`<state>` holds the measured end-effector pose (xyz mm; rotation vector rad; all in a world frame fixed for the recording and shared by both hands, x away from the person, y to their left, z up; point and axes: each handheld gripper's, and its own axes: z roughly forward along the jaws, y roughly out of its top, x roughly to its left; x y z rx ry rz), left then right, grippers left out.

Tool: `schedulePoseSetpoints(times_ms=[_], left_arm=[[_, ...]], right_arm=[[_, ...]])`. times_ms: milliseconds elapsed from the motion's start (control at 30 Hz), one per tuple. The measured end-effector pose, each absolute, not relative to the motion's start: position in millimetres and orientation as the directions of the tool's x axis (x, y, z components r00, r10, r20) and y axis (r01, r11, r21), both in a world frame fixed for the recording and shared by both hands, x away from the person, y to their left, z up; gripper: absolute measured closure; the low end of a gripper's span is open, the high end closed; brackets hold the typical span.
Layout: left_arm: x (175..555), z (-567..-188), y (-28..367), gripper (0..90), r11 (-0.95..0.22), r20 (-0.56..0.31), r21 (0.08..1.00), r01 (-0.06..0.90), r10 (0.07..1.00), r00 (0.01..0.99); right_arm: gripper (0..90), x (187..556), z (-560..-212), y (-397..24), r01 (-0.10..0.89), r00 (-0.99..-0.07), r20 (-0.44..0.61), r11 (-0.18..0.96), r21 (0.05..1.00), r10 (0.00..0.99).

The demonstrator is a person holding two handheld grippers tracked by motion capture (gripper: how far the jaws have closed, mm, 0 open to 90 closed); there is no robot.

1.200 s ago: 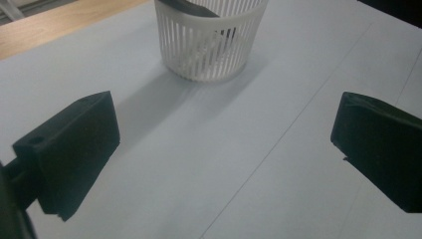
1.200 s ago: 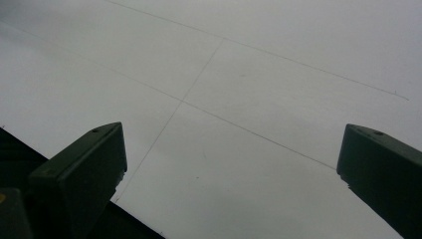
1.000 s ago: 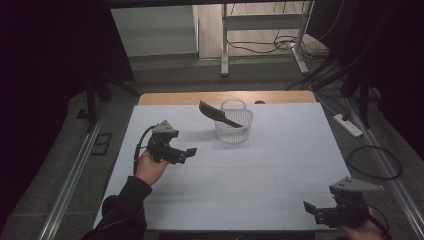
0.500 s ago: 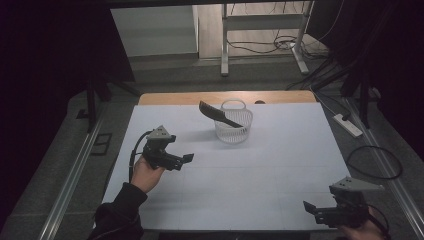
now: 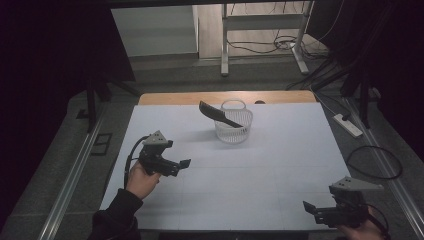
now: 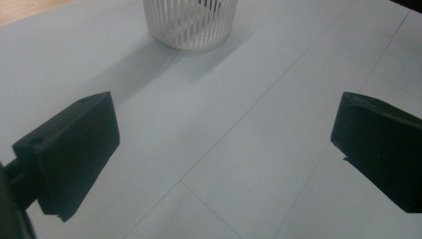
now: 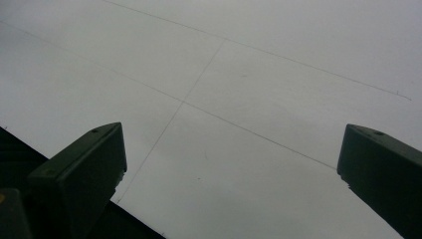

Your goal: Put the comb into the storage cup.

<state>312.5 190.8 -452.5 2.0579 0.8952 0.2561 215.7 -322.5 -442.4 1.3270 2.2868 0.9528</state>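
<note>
A clear slatted plastic cup (image 5: pixel 233 123) stands near the far middle of the white table (image 5: pixel 280 165), with a black comb (image 5: pixel 218 114) leaning out of it to the left. The cup's base (image 6: pixel 189 22) shows at the top of the left gripper view. My left gripper (image 5: pixel 183 165), held over the table's left side, is open and empty, its jaws wide apart in the left gripper view (image 6: pixel 224 159). My right gripper (image 5: pixel 311 208) sits low at the front right corner, open and empty, with bare table between its jaws (image 7: pixel 234 174).
A wooden strip (image 5: pixel 225 97) edges the table's far side. A power strip (image 5: pixel 348 125) and a looped cable (image 5: pixel 372 162) lie on the floor to the right. Metal rails (image 5: pixel 70 180) run along both sides of the table. The table's front edge (image 7: pixel 64 149) lies close under the right gripper.
My left gripper has drawn back toward the front and left, away from the cup. The right gripper has barely moved.
</note>
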Motion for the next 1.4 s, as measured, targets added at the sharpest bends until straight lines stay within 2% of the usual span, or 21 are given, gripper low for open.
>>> schedulePoseSetpoints(times_ms=[1400], left_arm=[[249,-455,247,0.0,-0.255,-0.219,0.771,0.583,0.753,0.62]], right_arm=[[0.0,216,-443,-321,0.642,-0.51,0.04,0.349,0.683,0.859]])
